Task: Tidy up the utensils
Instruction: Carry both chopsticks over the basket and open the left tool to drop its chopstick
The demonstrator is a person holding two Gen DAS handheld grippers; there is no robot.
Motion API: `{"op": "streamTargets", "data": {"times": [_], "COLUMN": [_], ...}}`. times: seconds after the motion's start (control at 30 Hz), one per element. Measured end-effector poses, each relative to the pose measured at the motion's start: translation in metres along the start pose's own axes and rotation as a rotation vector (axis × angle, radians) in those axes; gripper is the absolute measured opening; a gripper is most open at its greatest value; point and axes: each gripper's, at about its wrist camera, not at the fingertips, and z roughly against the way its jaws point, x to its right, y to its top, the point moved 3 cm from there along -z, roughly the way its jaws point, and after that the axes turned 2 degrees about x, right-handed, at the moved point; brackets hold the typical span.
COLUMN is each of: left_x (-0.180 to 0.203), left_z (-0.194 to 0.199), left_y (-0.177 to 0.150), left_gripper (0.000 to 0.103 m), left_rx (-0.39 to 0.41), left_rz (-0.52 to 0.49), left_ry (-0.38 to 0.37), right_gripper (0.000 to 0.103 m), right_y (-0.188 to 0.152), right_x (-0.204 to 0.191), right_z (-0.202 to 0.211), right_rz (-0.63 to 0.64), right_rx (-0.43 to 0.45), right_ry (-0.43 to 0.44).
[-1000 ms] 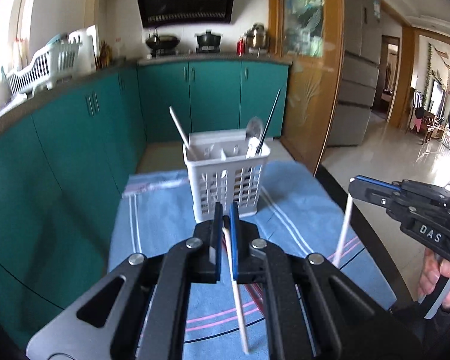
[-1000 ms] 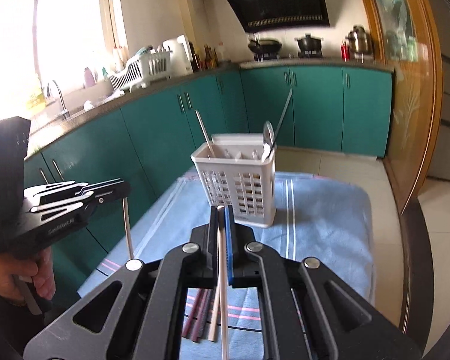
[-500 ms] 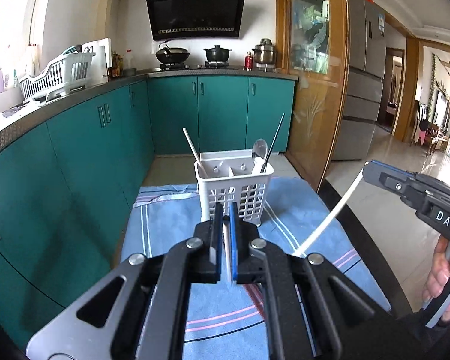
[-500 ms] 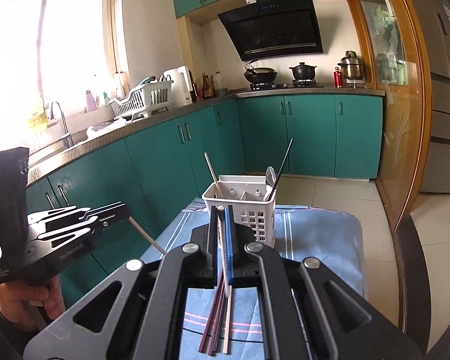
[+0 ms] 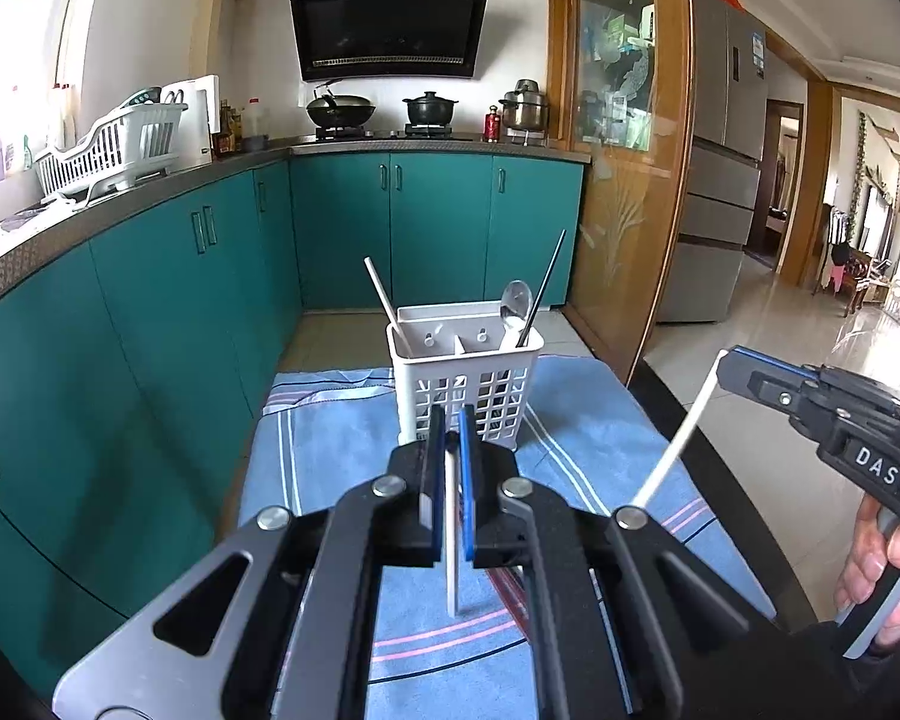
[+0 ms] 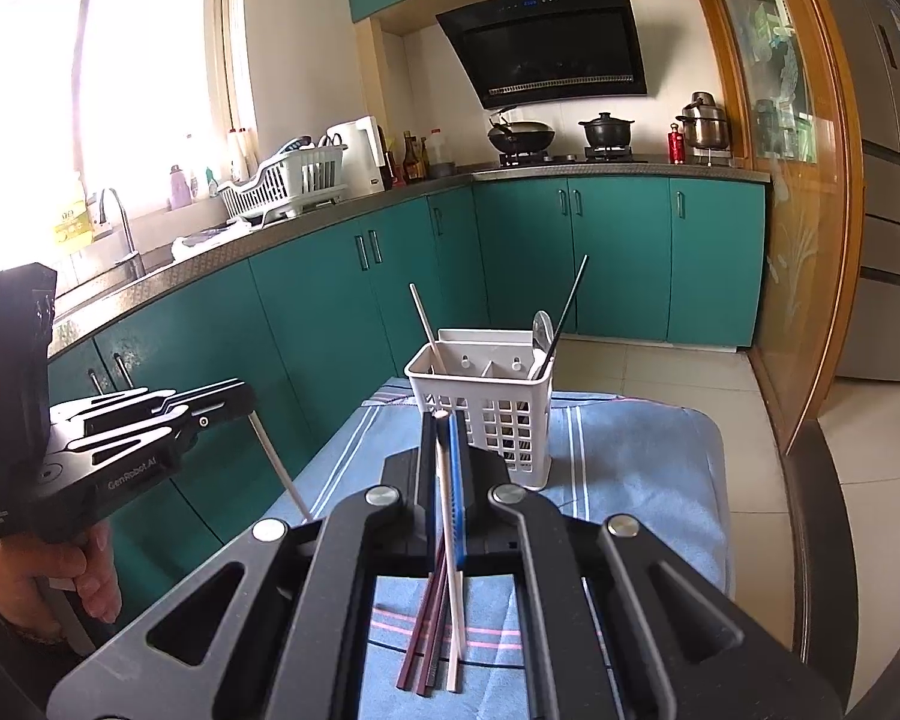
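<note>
While each gripper is clenched on one white chopstick, the white utensil caddy (image 5: 465,372) stands ahead of both, on the far part of the blue striped cloth (image 5: 330,450). The left gripper (image 5: 448,462) pinches its white chopstick (image 5: 452,540) near the upper end, so the stick hangs down behind the fingertips. The right gripper (image 6: 444,462) holds the second white chopstick (image 6: 450,540) the same way; in the left view this stick (image 5: 678,438) slants down and toward the left gripper.

The caddy already keeps a white chopstick (image 5: 384,306) in its left compartment, and a metal spoon (image 5: 515,306) with a dark chopstick (image 5: 545,282) in the right one. Below the right gripper, dark reddish chopsticks (image 6: 423,636) and one pale stick lie on the cloth, not yet sorted.

The risk is in the grip. Both sticks are thin, smooth and held near one end, so they can swing or slip when they are tilted toward the caddy. A long free end may hit the rim, miss the compartment, or push the light caddy over. The two grippers are also near each other, and their sticks may cross.

The cloth is soft and slightly wrinkled at its far edge. Around it is a kitchen with teal cabinets (image 5: 426,222), a dish rack (image 5: 108,150), a black range hood (image 5: 390,24) and pots on the stove.
</note>
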Motion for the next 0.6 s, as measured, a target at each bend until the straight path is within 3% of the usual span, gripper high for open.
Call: {"op": "streamTargets", "data": {"times": [0.2, 0.6], "left_x": [-0.006, -0.013], "left_z": [-0.008, -0.038], "left_y": [0.038, 0.176], "left_gripper": [0.004, 0.004], "left_rx": [0.007, 0.082], "left_rz": [-0.001, -0.02], "left_ry": [-0.021, -0.017], "right_gripper": [0.004, 0.002], "right_y": [0.045, 0.166], "right_x": [-0.01, -0.008], "right_z": [-0.013, -0.047], "right_rz": [0.025, 0.091], "right_rx": [0.035, 0.08], "right_ry": [0.008, -0.023]}}
